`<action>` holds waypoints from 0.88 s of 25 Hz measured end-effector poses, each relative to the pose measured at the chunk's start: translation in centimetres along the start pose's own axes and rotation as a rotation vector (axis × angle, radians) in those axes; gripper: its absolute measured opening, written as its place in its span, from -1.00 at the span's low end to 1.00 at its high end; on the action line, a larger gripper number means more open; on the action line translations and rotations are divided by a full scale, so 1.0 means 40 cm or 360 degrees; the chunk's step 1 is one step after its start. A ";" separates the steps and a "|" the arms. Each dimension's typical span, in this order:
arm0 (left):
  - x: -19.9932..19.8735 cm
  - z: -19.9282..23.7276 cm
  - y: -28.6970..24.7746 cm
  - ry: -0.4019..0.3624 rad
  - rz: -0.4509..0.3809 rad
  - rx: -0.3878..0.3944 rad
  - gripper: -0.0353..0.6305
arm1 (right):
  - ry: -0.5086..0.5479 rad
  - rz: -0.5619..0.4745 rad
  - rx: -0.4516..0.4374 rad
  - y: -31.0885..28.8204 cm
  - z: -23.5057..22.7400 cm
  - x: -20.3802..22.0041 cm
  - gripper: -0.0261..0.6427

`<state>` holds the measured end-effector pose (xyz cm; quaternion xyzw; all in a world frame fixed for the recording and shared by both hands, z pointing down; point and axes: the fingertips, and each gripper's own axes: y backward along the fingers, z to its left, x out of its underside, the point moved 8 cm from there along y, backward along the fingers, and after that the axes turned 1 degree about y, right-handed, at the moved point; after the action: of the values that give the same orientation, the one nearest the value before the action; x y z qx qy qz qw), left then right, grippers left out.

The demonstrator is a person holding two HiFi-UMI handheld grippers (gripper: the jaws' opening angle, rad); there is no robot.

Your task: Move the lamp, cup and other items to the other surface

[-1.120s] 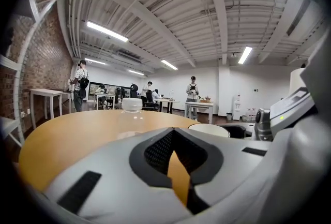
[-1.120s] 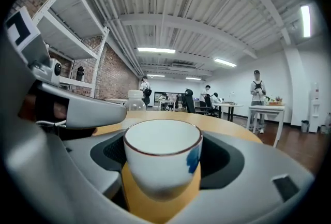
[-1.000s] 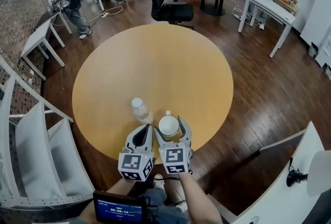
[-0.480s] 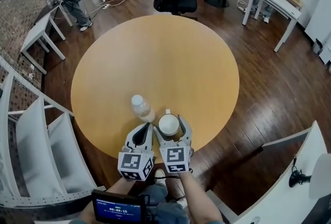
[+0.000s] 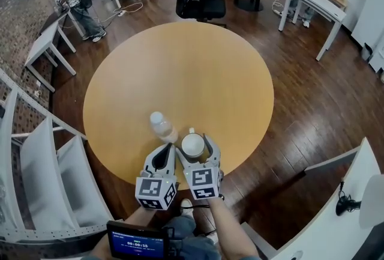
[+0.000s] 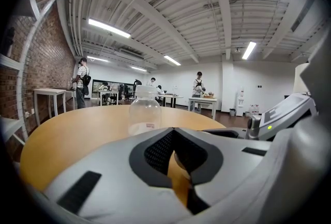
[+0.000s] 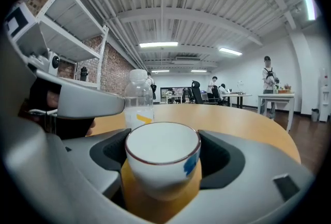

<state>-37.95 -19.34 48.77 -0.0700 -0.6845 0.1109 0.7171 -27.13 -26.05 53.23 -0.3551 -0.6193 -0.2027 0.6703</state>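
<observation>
A white cup (image 5: 193,145) with a dark rim and a blue mark stands near the front edge of the round wooden table (image 5: 180,72). My right gripper (image 5: 194,143) is shut on it, one jaw on each side; in the right gripper view the cup (image 7: 163,158) fills the gap of that gripper (image 7: 165,140). A clear plastic bottle (image 5: 162,126) with a white cap stands upright just left of and beyond the cup. My left gripper (image 5: 167,149) sits right behind the bottle, shut and empty. In the left gripper view the bottle (image 6: 145,113) stands ahead of this gripper (image 6: 174,134).
A white shelf unit (image 5: 36,157) stands to the left of the table and a white desk (image 5: 336,217) at the lower right. A black office chair (image 5: 195,3) is at the table's far side. More desks and several people are at the back of the room.
The head camera shifts a little. Both grippers, the cup and the bottle keep their places on the table.
</observation>
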 end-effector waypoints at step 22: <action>-0.090 -0.469 0.051 -0.0007 -0.0145 0.0561 -0.85 | -0.0060 -0.0278 0.0595 0.564 -0.189 -0.104 -0.37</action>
<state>-19.51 -17.31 43.80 0.0880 -0.6585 0.1967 0.7211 -6.51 -17.23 44.27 -0.1732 -0.6871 -0.1348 0.6926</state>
